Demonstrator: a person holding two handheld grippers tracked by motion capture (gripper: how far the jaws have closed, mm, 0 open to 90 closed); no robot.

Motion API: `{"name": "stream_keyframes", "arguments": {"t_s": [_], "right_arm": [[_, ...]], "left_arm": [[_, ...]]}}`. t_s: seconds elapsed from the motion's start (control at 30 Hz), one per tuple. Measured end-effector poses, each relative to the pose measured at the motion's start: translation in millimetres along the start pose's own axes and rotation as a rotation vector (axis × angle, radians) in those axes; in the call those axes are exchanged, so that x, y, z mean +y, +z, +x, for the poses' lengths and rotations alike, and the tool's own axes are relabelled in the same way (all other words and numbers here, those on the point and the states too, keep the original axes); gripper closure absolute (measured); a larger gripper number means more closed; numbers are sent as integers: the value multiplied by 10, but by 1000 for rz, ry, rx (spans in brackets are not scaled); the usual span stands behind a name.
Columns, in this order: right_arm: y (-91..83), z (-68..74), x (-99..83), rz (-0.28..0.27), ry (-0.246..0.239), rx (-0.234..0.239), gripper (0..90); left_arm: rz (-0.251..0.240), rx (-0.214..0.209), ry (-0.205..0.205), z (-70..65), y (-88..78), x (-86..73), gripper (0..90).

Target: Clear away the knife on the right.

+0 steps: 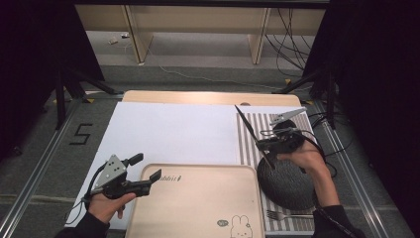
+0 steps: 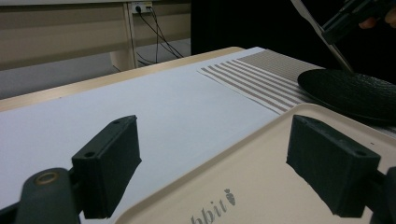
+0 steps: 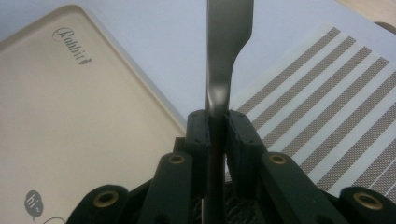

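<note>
My right gripper (image 1: 264, 144) is shut on a metal table knife (image 1: 246, 125), held in the air over the striped placemat (image 1: 246, 148), just above the far edge of the black plate (image 1: 287, 184). The blade points up and away toward the table's far side. In the right gripper view the knife (image 3: 229, 46) rises straight from between the closed pads of my right gripper (image 3: 217, 135). My left gripper (image 1: 147, 167) hovers open over the near left corner of the beige tray (image 1: 198, 208). In the left gripper view its jaws stand wide apart with nothing between them (image 2: 219, 168).
A fork (image 1: 287, 215) lies on the placemat in front of the plate. A white sheet (image 1: 173, 129) covers the table's middle and left. The tray (image 3: 70, 116) carries a rabbit print. Cables trail off the table's right side.
</note>
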State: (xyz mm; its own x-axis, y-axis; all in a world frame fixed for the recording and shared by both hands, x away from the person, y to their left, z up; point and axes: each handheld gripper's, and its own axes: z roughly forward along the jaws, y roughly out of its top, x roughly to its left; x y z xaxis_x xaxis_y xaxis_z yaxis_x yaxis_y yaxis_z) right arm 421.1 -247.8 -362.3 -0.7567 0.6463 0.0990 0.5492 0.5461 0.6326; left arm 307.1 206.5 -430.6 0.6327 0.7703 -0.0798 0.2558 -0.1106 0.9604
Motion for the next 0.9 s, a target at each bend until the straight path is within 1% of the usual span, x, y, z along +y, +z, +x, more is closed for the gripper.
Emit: {"name": "stream_keyframes", "arguments": {"t_s": [0.03, 0.1, 0.13, 0.23, 0.27, 0.33, 0.37, 0.43, 0.7, 0.83, 0.9], "right_arm": [[3, 33, -5, 0, -3, 2, 806], [12, 87, -15, -5, -8, 21, 806], [15, 109, -19, -9, -3, 28, 806], [23, 168, -29, -13, -6, 33, 806], [21, 189, -32, -15, 1, 36, 806], [25, 208, -48, -36, 9, 59, 806], [28, 227, -56, -32, 16, 60, 807], [42, 270, -72, -20, 11, 53, 806], [71, 461, -116, -5, 1, 76, 806], [78, 548, -137, -11, 13, 107, 806], [85, 589, -149, -7, 15, 107, 806]], "left_arm": [[-2, 1, 0, -1, 0, 1, 166], [-2, 2, 0, -2, -2, 2, 166], [-2, 2, 0, -2, -2, 1, 166], [-2, 2, 1, 0, -7, 1, 166], [-3, 3, 1, 1, -9, 2, 166], [-3, 4, 0, 3, -12, 2, 166], [-4, 5, -1, 4, -11, 2, 166], [-3, 6, -1, 4, -10, 2, 166], [-4, 6, 0, 2, -12, 3, 166], [-6, 6, -1, 0, -14, 4, 166], [-5, 5, 1, 0, -14, 4, 166]]}}
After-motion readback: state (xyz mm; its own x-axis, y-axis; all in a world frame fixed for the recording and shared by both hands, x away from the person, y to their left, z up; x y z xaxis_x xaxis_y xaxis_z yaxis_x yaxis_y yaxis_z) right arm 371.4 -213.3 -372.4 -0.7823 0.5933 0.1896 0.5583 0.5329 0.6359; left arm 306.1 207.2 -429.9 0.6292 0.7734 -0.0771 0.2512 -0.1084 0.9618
